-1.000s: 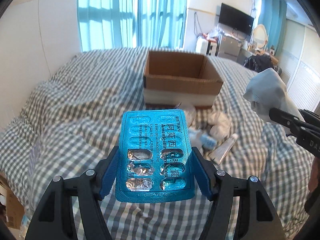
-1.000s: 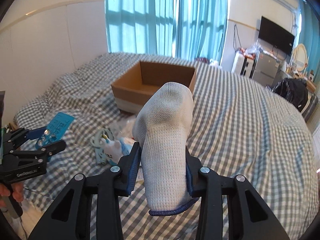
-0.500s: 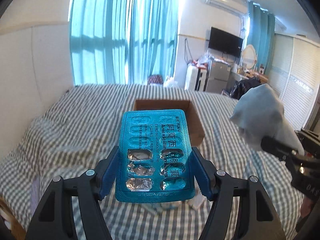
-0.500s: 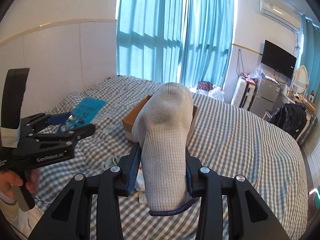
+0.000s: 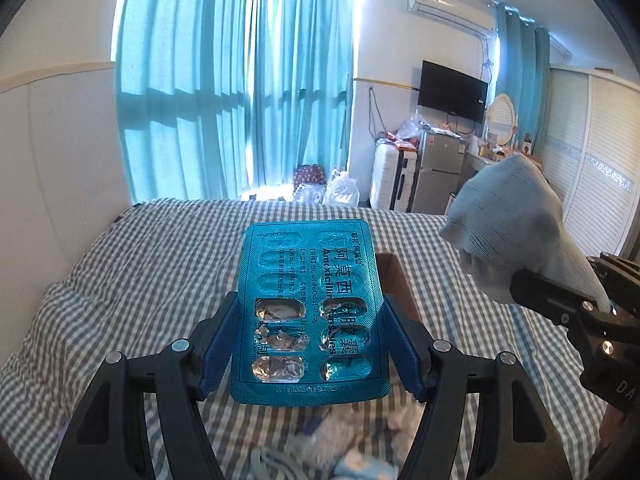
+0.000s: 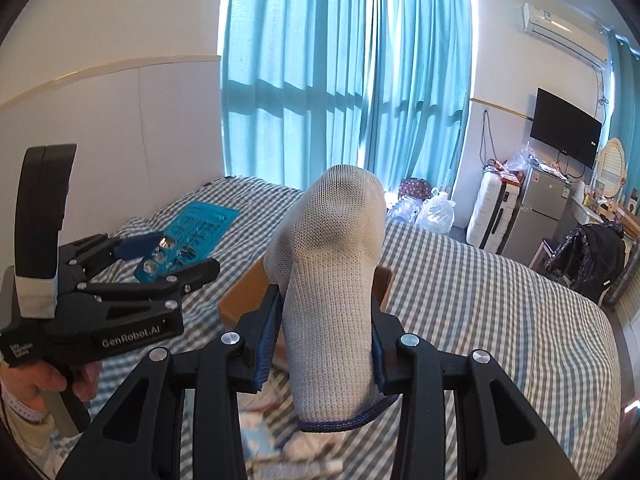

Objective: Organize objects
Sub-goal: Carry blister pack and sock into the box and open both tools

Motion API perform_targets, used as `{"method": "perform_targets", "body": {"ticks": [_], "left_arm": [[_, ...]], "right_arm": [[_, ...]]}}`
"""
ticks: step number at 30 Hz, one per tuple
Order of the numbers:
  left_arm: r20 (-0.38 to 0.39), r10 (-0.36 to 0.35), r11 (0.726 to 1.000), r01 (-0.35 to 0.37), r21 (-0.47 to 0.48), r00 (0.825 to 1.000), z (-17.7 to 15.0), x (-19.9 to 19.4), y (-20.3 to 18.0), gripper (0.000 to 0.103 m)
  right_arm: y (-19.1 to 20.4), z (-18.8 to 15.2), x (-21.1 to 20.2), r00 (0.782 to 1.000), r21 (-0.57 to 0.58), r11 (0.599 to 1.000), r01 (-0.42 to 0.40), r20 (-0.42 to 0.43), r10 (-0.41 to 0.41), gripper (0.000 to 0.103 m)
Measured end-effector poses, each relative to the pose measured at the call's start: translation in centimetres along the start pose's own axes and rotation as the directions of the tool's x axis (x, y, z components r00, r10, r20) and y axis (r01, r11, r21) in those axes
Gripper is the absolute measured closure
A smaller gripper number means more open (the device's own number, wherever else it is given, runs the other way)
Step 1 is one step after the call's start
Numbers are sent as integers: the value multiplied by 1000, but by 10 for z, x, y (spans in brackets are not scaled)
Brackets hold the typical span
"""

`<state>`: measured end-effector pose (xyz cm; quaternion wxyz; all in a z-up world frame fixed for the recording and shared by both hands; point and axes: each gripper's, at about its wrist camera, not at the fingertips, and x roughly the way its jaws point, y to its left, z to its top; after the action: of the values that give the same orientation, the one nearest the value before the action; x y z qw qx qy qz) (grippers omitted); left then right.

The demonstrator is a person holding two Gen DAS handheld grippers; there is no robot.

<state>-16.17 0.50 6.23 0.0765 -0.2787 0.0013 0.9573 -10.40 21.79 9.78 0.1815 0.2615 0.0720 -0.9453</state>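
Although the cardboard box (image 5: 394, 280) is mostly hidden behind the blister pack (image 5: 310, 312) in the left wrist view, one brown corner shows just right of it. The left gripper (image 5: 310, 344) clamps that single teal pack by its side edges, above the checked bed (image 5: 140, 272). Three pockets are torn open. Blurred items near the box, at the bottom edge, cannot be identified. To the right of the box, the right gripper (image 5: 556, 292) pinches one grey sock (image 5: 508, 232).

Seen from the right wrist, the right gripper (image 6: 322, 340) is closed on the sock (image 6: 332, 280), which covers most of the box (image 6: 244, 296). Left of the box, the left gripper (image 6: 168, 256) carries the pack (image 6: 192, 228).
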Motion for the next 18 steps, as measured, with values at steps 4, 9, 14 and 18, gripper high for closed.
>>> {"method": "perform_targets", "body": {"ticks": [4, 9, 14, 18], "left_arm": [[-10, 8, 1000, -7, 17, 1000, 13, 35, -3, 33], [-37, 21, 999, -20, 33, 999, 16, 82, -2, 33], [-81, 28, 999, -24, 44, 996, 8, 126, 1, 33], [-115, 27, 998, -21, 61, 993, -3, 153, -2, 33]], "right_arm": [[-15, 17, 38, 1000, 13, 1000, 4, -5, -4, 65], [-29, 27, 91, 999, 29, 1000, -5, -33, 6, 65], [-38, 26, 146, 997, 39, 999, -13, -76, 16, 66], [-45, 18, 185, 993, 58, 998, -18, -117, 24, 66]]}}
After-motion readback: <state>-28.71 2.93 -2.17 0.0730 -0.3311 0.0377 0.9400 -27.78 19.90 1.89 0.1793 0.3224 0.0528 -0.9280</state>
